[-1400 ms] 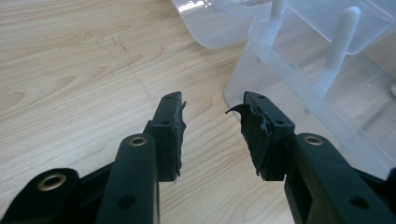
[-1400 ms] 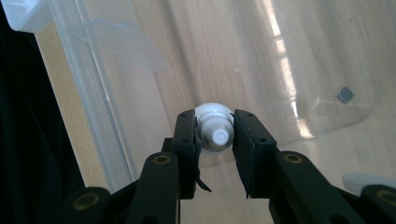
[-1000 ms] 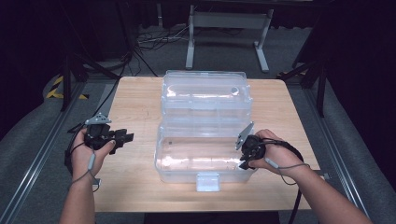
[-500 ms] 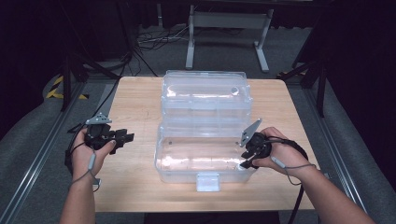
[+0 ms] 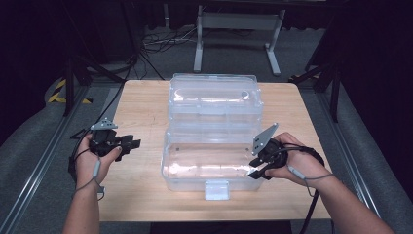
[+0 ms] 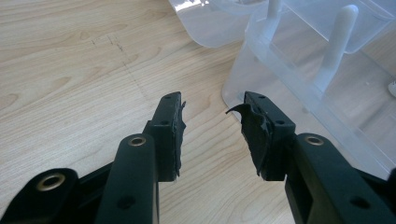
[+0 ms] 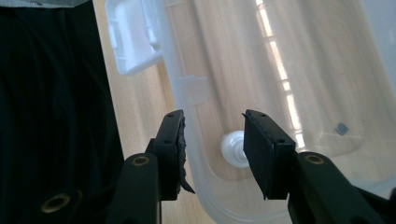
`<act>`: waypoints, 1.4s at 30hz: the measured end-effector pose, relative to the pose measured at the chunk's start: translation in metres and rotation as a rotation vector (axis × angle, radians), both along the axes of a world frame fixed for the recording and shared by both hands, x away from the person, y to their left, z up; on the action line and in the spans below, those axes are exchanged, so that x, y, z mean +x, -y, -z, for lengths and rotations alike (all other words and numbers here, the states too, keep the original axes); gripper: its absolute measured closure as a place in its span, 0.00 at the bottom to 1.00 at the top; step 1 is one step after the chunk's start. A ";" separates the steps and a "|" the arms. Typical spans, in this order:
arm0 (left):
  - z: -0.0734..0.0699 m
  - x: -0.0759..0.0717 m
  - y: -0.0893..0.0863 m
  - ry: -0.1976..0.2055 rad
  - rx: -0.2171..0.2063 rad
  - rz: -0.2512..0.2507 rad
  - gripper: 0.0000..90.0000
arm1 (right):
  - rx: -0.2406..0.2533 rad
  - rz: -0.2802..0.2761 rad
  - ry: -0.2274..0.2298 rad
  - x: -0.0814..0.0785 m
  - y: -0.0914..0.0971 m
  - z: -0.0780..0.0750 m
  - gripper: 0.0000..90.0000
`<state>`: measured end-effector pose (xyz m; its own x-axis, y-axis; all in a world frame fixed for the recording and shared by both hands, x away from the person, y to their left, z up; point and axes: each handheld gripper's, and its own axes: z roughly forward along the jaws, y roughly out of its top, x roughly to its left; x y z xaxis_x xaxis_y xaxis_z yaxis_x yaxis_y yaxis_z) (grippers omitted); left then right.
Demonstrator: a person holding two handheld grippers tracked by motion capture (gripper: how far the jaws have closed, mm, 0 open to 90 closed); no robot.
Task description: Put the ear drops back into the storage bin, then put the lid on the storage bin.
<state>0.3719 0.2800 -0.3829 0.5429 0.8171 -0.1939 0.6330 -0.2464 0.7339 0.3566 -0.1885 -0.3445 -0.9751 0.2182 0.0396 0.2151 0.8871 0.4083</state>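
— Two halves make up the clear plastic box (image 5: 207, 163), lying open mid-table; which way does it run?

— Long axis left to right, latch (image 5: 216, 189) toward the person.

— And the right gripper (image 5: 257, 169)?

— At the box's right end, jaws just opening, straddling the rim untouched.

— The left gripper (image 5: 130, 143)?

— Jaws apart, empty, left of the box.
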 end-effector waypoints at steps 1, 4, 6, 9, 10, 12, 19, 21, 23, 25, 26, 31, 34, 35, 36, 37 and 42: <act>0.000 0.000 0.000 0.000 0.000 0.001 0.66 | -0.012 -0.014 -0.009 -0.001 -0.003 0.002 0.66; 0.000 0.000 0.000 -0.001 0.000 0.001 0.66 | -0.027 -0.029 -0.021 -0.002 -0.009 0.008 0.66; 0.000 0.000 0.000 0.000 -0.001 0.002 0.66 | -0.028 -0.036 -0.025 -0.002 -0.010 0.011 0.66; 0.000 0.000 -0.001 -0.001 -0.003 0.001 0.65 | -0.046 -0.048 -0.033 -0.002 -0.015 0.018 0.66; 0.000 0.000 -0.001 -0.001 -0.002 0.002 0.65 | -0.051 -0.050 -0.040 -0.002 -0.016 0.020 0.66; 0.000 0.000 -0.001 0.002 -0.003 0.000 0.64 | -0.057 -0.057 -0.040 -0.003 -0.018 0.025 0.67; -0.001 0.000 0.001 0.000 -0.019 0.011 0.60 | -0.100 -0.072 -0.047 -0.003 -0.025 0.040 0.76; -0.001 0.001 0.001 -0.001 -0.022 0.018 0.59 | -0.105 -0.080 -0.045 -0.003 -0.025 0.042 0.78; -0.002 0.001 0.002 -0.001 -0.010 0.031 0.58 | -0.129 -0.079 -0.050 -0.005 -0.027 0.047 0.84; -0.002 0.001 0.003 -0.003 -0.009 0.028 0.57 | -0.133 -0.079 -0.048 -0.005 -0.027 0.048 0.86; -0.002 0.001 0.003 -0.008 -0.009 0.029 0.57 | -0.137 -0.077 -0.045 -0.005 -0.028 0.049 0.88; -0.005 0.004 0.005 -0.008 -0.002 0.042 0.57 | -0.149 -0.093 -0.026 -0.007 -0.030 0.050 0.90; -0.007 0.005 0.008 0.007 0.009 0.059 0.55 | -0.160 -0.088 -0.020 -0.008 -0.031 0.050 0.90; -0.008 0.005 0.009 0.014 0.008 0.067 0.55 | -0.158 -0.086 -0.015 -0.008 -0.031 0.050 0.90; -0.009 0.005 0.010 0.014 0.008 0.078 0.54 | -0.151 -0.090 -0.006 -0.008 -0.030 0.050 0.90; -0.011 0.005 0.011 0.015 0.005 0.085 0.54 | -0.148 -0.087 -0.009 -0.008 -0.030 0.050 0.90; -0.017 0.006 0.018 0.014 0.017 0.124 0.54 | -0.138 -0.076 -0.011 -0.009 -0.029 0.050 0.90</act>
